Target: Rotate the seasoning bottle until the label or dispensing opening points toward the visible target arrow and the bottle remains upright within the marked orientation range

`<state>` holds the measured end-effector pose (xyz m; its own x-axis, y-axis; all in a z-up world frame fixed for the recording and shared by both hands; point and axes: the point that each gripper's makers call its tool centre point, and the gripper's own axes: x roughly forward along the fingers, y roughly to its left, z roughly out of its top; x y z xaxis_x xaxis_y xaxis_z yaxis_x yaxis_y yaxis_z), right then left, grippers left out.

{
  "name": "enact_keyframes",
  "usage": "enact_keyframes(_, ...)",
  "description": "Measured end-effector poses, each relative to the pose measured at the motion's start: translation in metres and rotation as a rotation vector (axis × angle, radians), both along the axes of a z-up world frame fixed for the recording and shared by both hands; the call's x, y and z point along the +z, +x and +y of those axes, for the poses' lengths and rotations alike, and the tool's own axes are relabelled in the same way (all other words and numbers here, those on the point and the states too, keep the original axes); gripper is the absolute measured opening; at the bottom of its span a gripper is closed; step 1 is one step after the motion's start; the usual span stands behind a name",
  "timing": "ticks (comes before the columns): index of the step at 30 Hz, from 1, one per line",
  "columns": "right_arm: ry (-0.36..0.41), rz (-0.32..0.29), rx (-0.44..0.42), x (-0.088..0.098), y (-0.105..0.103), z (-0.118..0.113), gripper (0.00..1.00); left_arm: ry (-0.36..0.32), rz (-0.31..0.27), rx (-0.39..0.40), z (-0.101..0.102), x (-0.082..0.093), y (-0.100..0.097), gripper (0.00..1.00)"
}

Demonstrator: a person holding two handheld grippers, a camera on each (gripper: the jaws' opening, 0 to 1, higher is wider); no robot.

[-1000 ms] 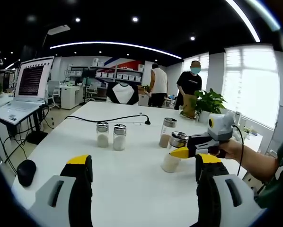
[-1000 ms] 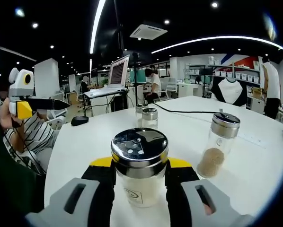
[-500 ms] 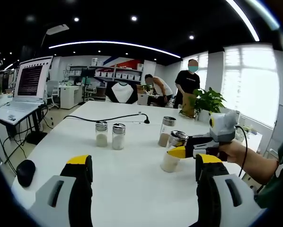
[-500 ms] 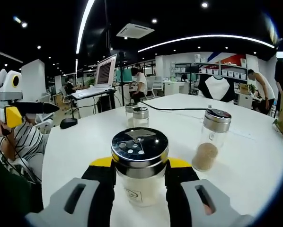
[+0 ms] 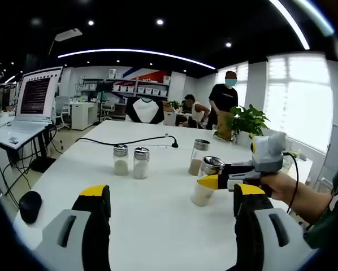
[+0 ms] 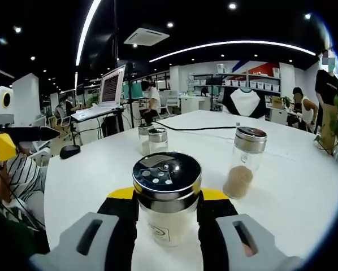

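Right gripper [image 6: 167, 212] clamps the upright seasoning bottle [image 6: 167, 197] mid-table [image 6: 304, 203]; left gripper [image 5: 169, 212] gapes, holding nothing.

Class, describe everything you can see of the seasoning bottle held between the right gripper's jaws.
The seasoning bottle is a clear glass jar with a shiny metal shaker lid pierced by small holes. It holds pale, whitish powder, and a small printed mark shows low on its front. It stands upright on the white table, clamped at its sides by the right gripper, whose jaws press its glass wall. In the left gripper view it stands right of three other shakers.
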<state>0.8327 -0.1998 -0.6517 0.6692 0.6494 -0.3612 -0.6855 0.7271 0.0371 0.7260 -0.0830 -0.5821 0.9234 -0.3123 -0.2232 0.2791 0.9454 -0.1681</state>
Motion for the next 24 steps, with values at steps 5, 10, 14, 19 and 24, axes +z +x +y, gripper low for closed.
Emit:
enact_keyframes(5,-0.006,0.008,-0.049,0.0001,-0.0003,0.0002,0.39,-0.004,0.002,-0.003,-0.0012,-0.0006,0.0002,0.95)
enact_keyframes(10,-0.005,0.004,-0.086,-0.0005,0.0006,-0.0004,0.39,-0.005,0.005,-0.004,-0.0018,-0.0016,-0.0002,0.95)
enact_keyframes(14,-0.005,0.004,-0.109,-0.0003,0.0009,-0.0006,0.39,-0.004,0.005,-0.001,-0.0004,-0.0015,-0.0003,0.95)
enact_keyframes(19,-0.002,0.002,-0.133,-0.0004,0.0013,-0.0011,0.39,-0.004,0.008,0.001,0.0003,-0.0025,-0.0005,0.95)
enact_keyframes(24,0.003,-0.002,-0.162,-0.0006,0.0016,-0.0016,0.39,-0.005,0.011,0.0,-0.0002,-0.0032,0.0,0.95)
